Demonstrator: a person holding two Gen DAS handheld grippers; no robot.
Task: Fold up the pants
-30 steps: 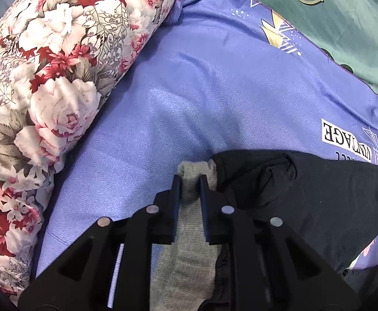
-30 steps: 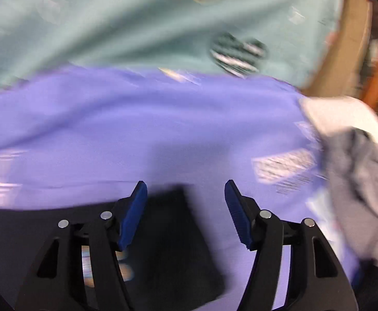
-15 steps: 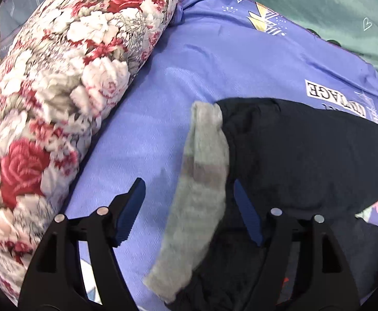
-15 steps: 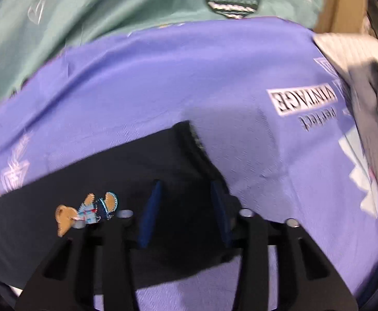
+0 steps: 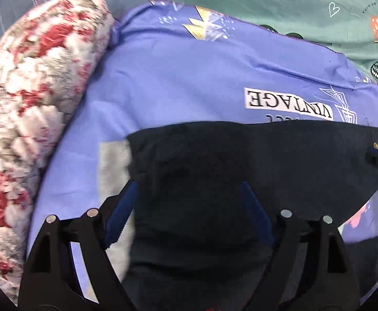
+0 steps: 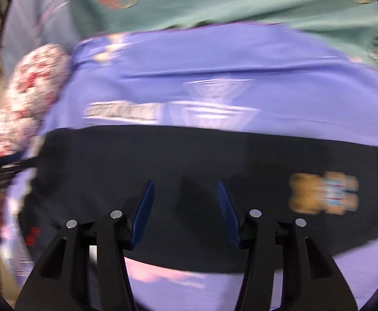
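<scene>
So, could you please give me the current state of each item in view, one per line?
Black pants: lying flat on the purple sheet, grey waistband at one end, not gripped.
Left hand-held gripper: jaws opening, nothing pinched, above the pants.
Right hand-held gripper: jaws opening, nothing pinched, above the pants.
Purple sheet: spread out, lightly creased.
Floral pillow: beside the sheet.

L gripper [image 5: 189, 197] points steeply down, jaws wide apart and opening – nothing pinched, pads [image 5: 120, 212] clear of the cloth under them. R gripper [image 6: 186, 202] also angled down, jaws about half apart and opening, gripping nothing – its view is motion-blurred. L fingers show at that view's left edge.
</scene>
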